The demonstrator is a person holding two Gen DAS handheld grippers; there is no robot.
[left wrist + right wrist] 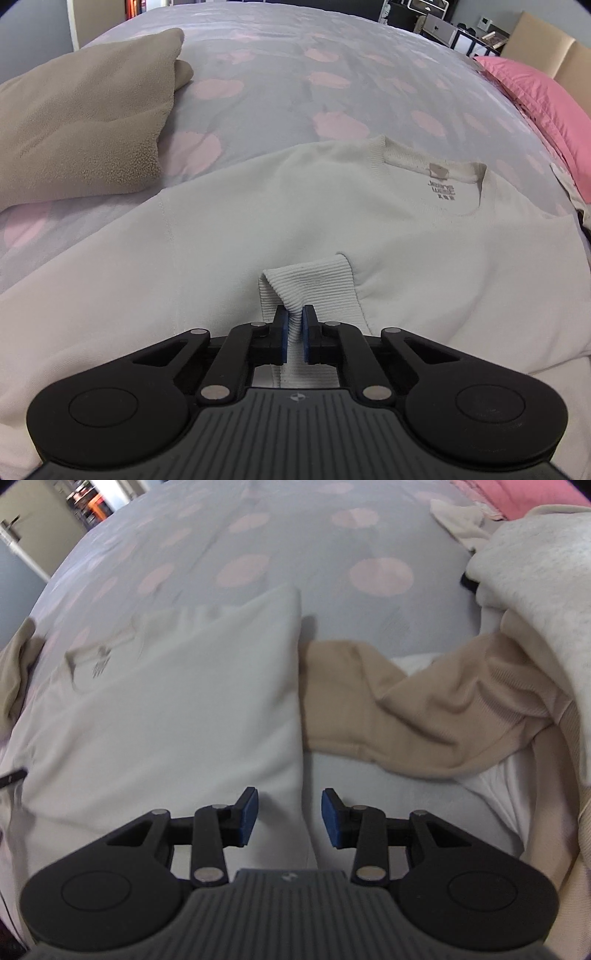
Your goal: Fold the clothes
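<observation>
Your left gripper [294,332] pinches the white sweatshirt's [258,229] ribbed cuff [314,288].
Your right gripper [289,818] hangs half-open, empty, straddling the sweatshirt's folded edge [297,701].

White on grey and pink

My tongs' pads [283,334] are blue on black arms; the sweatshirt [424,251] is white with a grey printed label, the bedspread [280,92] pale grey with pink spots, the fleece [81,122] tan, the pillow [535,92] pink, the other garment [424,716] beige.
</observation>
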